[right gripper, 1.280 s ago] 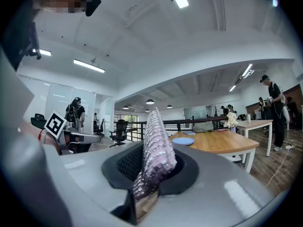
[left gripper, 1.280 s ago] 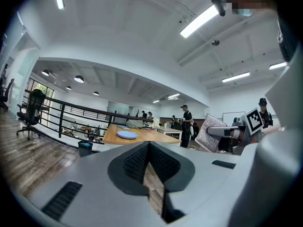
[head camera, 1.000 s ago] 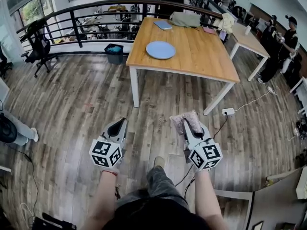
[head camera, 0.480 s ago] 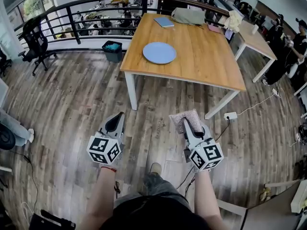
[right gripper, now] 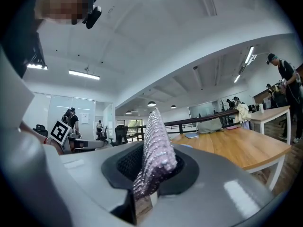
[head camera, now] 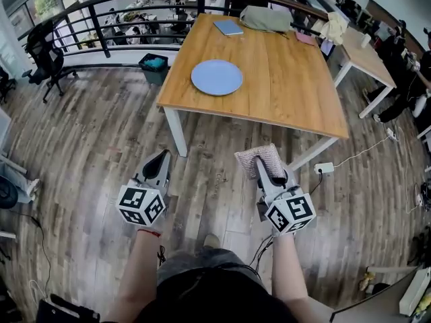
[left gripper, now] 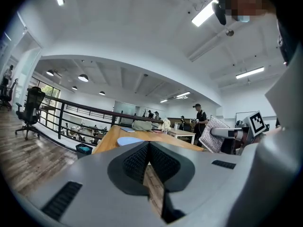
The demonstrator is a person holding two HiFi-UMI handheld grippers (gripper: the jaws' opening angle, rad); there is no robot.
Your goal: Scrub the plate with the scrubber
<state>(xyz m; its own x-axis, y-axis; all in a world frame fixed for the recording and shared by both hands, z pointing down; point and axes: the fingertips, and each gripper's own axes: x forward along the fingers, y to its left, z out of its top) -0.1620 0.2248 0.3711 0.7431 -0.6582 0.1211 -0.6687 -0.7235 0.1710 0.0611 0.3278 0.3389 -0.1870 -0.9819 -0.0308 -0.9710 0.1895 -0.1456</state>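
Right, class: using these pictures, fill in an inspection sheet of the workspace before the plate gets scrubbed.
Surface: wooden table, ahead of the person, not yet reached.
Job's things: blue plate flat on the table; scrubber upright in the right gripper.
Clutter: notebook and grey bag at the table's far edge.
Grippers: left gripper shut, empty; right gripper shut on the scrubber; both over the floor.
Cables: power strip and white cable on the floor near a table leg.
Surroundings: railing, office chair, bin, second table.
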